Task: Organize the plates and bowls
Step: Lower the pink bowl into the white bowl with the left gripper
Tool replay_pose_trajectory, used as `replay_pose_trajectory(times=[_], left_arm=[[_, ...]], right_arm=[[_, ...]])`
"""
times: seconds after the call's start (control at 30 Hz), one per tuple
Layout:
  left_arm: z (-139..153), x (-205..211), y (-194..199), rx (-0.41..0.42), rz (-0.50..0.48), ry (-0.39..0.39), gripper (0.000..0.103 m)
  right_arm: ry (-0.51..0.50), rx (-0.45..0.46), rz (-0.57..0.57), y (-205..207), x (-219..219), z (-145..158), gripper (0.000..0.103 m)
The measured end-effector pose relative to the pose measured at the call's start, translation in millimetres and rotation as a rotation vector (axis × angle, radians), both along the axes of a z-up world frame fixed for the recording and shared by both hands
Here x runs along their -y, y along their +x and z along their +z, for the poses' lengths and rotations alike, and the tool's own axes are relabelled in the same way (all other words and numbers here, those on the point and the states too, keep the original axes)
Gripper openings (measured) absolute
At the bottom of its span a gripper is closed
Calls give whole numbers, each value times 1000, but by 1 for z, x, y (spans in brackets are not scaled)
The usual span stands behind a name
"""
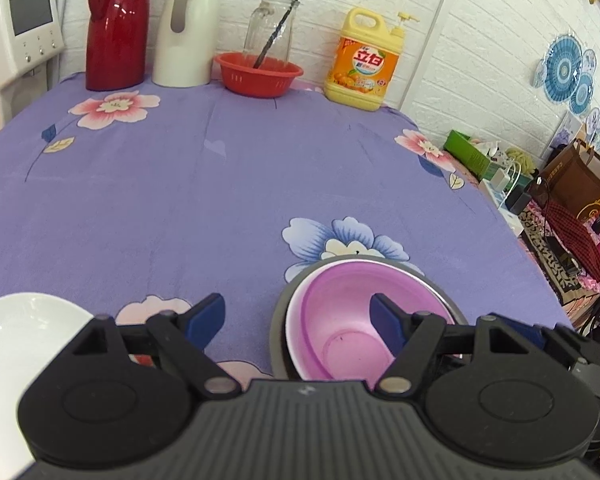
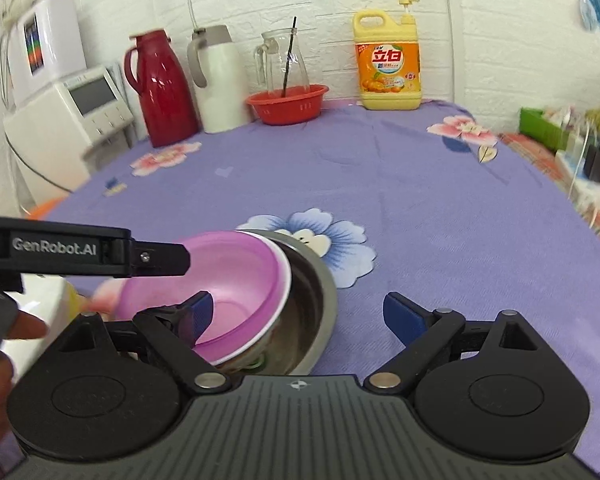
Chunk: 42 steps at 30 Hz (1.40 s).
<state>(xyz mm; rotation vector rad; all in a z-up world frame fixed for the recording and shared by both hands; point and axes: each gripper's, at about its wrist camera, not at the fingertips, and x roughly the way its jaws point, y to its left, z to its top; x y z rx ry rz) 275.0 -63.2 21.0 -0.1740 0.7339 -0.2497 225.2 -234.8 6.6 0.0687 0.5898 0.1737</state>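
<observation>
Purple plastic bowl (image 1: 352, 320), smooth and translucent with a white rim, sits tilted inside a round brushed-steel bowl (image 2: 316, 292) near the tabletop's front edge, toward its right side. Soft lavender cloth printed with pink and blue flowers covers the tabletop (image 1: 220, 184). Beside the nested pair, toward the front left corner, lies a glossy white bowl (image 1: 16, 332), only partly visible.

Left claw (image 1: 298, 322) is spread wide, its blue-padded fingers holding nothing; one finger hangs over the purple bowl's hollow, the other over bare cloth. Right claw (image 2: 298, 316) is likewise wide open and empty, its left finger over the purple bowl, its right over the cloth.

Along the back edge stand a shiny red jug (image 1: 116, 28) with a looped handle, a matte cream jug (image 1: 190, 28) with a grey handle, a clear glass pitcher (image 1: 270, 26) holding a dark straw, a red perforated plastic basket (image 1: 258, 74) and a yellow pump bottle (image 1: 364, 64) with an orange label.
</observation>
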Motion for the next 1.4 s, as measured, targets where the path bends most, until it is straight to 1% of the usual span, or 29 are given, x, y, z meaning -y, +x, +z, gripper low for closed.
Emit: replay_pose_trajectory(times=[0.1, 0.3, 0.4, 0.47, 0.57, 0.73, 0.8, 0.83, 0.97, 1.07, 1.13, 1.23, 1.3, 1.33, 1.4], left_arm=[[-3, -1, 5, -13, -4, 0, 73], [-7, -3, 14, -26, 1, -3, 73], [-10, 1, 17, -44, -19, 1, 73], [-11, 3, 19, -52, -27, 3, 73], [-15, 6, 22, -62, -31, 15, 73], [-24, 12, 29, -99, -43, 25, 74], [-26, 12, 31, -105, -53, 12, 74], [-27, 11, 31, -109, -56, 6, 74], [-28, 9, 33, -120, -59, -13, 75], [-27, 8, 31, -119, -60, -19, 75], [-27, 7, 30, -110, -66, -21, 75], [-27, 7, 29, -107, -65, -23, 75], [-26, 8, 28, -103, -63, -12, 75], [-26, 9, 28, -99, -63, -4, 75], [-26, 10, 27, -94, -66, 8, 75]], right_arm=[[-38, -11, 11, 5, 0, -3, 103], [-39, -16, -21, 5, 10, 1, 103], [-21, -20, 30, 6, 3, 3, 103], [-27, -30, 57, 8, -4, 1, 103], [-33, -49, 65, 12, -10, -5, 103], [9, -95, 47, 16, -6, -17, 103], [53, -112, 36, 17, -2, -21, 103], [63, -105, 38, 17, -1, -22, 103], [53, -104, 43, 18, -5, -21, 103], [41, -90, 39, 18, -6, -22, 103], [14, -81, 37, 17, -10, -24, 103], [19, -69, 35, 16, -9, -25, 103], [18, -79, 41, 17, -8, -24, 103], [25, -87, 36, 18, -8, -23, 103], [68, -94, 9, 19, -4, -20, 103]])
